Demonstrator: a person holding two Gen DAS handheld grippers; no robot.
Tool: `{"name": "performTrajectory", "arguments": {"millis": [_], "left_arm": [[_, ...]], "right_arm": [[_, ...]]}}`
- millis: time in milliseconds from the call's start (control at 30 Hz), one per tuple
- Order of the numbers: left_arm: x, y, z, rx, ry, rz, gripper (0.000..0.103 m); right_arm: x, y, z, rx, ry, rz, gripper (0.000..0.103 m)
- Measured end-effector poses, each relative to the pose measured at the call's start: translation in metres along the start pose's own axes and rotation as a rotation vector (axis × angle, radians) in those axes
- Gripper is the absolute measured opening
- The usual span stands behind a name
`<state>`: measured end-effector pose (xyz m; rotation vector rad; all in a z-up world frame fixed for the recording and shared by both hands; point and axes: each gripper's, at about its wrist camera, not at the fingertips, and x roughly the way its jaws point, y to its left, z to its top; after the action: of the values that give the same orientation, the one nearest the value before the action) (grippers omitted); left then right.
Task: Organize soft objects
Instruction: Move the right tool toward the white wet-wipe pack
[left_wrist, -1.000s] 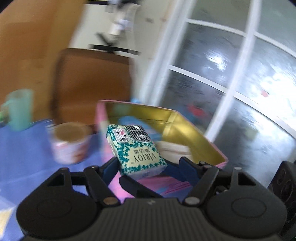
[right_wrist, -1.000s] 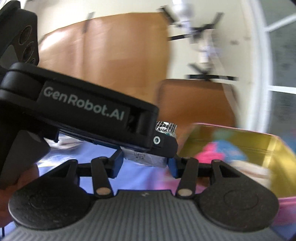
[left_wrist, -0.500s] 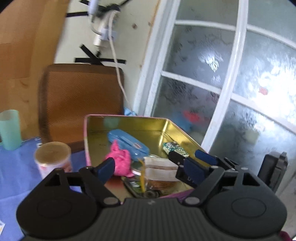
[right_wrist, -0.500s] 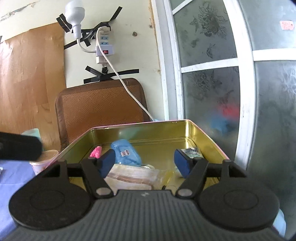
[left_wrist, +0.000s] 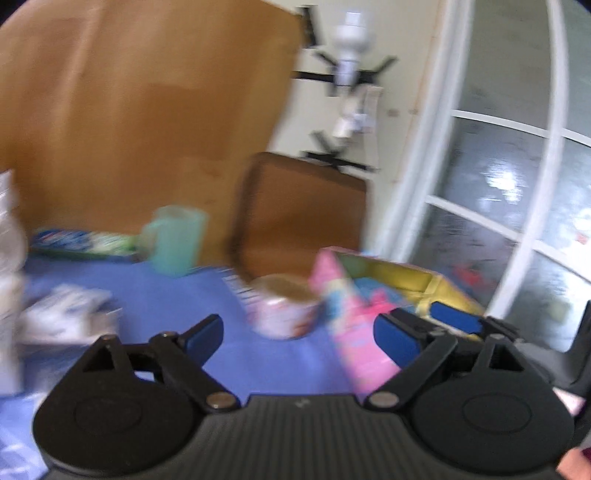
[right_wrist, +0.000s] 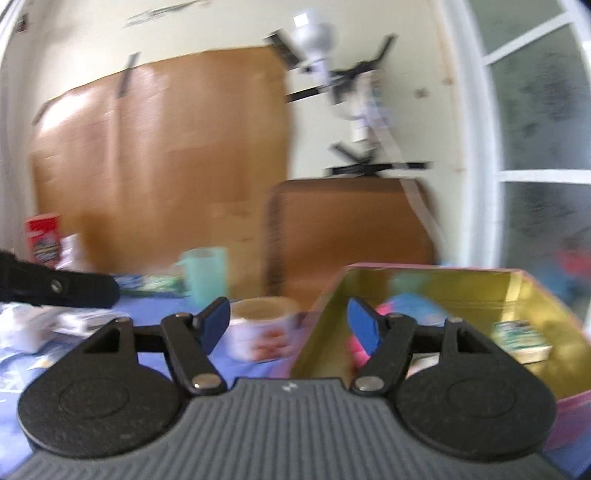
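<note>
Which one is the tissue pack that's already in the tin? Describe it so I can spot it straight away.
Start at the pink tin with the gold inside, right of the blue cloth. The tissue pack lies near its right wall: a small white block with a teal pattern. The other things in the tin are blurred pink and blue shapes further left.

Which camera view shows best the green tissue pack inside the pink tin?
The right wrist view: the tissue pack lies in plain sight on the tin's gold floor, though blurred. In the left wrist view the pack cannot be made out.
</note>
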<state>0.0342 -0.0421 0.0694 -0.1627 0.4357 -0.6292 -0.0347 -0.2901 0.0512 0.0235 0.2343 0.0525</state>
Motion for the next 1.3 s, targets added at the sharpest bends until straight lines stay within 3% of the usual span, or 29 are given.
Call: {"name": "performTrajectory", "arguments": {"millis": [133, 333, 567, 900, 1300], "left_arm": [[-0.017, 0.044, -0.021, -0.012, 0.012, 0.145, 0.092], [-0.032, 0.084, -0.042, -0.014, 0.017, 0.253, 0.092], [-0.044, 0.1, -0.045, -0.101, -0.032, 0.196, 0.095], [-0.057, 0.122, -0.047, -0.241, -0.124, 0.207, 0.095], [-0.062, 0.125, -0.048, -0.259, -0.161, 0.236, 0.095]], "right_arm": [[0.018, 0.037, -0.009, -0.012, 0.086, 0.121, 0.072], [0.041, 0.081, -0.021, -0.043, 0.188, 0.225, 0.072], [0.06, 0.1, -0.022, -0.069, 0.248, 0.274, 0.072], [0.136, 0.119, 0.008, 0.083, 0.363, 0.411, 0.072], [0.196, 0.192, 0.014, 0.007, 0.496, 0.502, 0.073]]}}
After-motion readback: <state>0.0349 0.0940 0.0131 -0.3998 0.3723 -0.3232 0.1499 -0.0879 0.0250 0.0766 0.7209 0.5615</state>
